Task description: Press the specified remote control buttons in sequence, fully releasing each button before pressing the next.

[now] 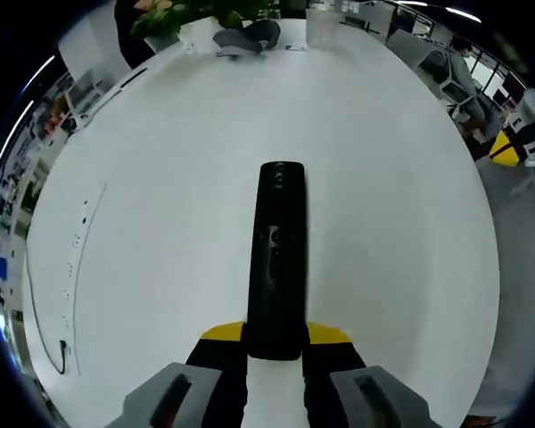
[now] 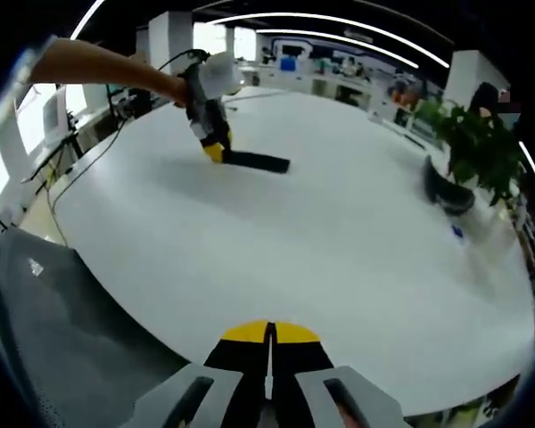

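Observation:
A long black remote control lies along the white table, pointing away from me. Its near end sits between the yellow-tipped jaws of my left gripper, which is shut on it. In the right gripper view the same remote shows far off on the table, held at its left end by the left gripper and a person's outstretched arm. My right gripper hangs over the near table edge, far from the remote, its jaws shut with nothing between them.
A dark rounded object and a potted plant stand at the table's far edge; both show at the right as the object and plant. A thin cable runs along the left rim. A grey chair stands beside the table.

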Available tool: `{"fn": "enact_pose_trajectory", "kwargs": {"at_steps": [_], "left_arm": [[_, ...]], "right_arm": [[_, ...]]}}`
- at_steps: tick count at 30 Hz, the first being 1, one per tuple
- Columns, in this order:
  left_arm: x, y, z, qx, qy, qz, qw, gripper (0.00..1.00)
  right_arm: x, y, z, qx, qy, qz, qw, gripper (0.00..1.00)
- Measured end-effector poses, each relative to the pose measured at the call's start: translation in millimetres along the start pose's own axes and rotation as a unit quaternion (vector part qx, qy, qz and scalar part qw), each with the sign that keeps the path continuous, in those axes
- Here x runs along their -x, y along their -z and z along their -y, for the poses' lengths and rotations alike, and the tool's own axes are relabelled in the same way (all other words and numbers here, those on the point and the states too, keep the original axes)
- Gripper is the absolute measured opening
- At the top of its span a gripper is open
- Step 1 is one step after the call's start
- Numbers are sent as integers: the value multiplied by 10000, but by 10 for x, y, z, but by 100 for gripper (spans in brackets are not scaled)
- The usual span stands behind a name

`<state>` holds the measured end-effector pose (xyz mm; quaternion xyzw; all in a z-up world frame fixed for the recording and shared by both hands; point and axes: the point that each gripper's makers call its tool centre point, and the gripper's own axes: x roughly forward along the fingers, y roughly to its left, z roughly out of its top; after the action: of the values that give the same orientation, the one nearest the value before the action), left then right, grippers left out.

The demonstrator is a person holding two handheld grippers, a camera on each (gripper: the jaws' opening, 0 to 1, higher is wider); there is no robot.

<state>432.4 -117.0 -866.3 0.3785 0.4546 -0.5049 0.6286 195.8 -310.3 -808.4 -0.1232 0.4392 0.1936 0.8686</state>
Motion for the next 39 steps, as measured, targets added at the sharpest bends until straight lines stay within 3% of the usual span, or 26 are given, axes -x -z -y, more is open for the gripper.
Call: {"fn": "enact_pose_trajectory", "kwargs": {"at_steps": [39], "left_arm": [[26,66,521,-148,35,-19,9999,22]], "right_arm": [[16,-34,-46,147,-69,105,9998,0]]}}
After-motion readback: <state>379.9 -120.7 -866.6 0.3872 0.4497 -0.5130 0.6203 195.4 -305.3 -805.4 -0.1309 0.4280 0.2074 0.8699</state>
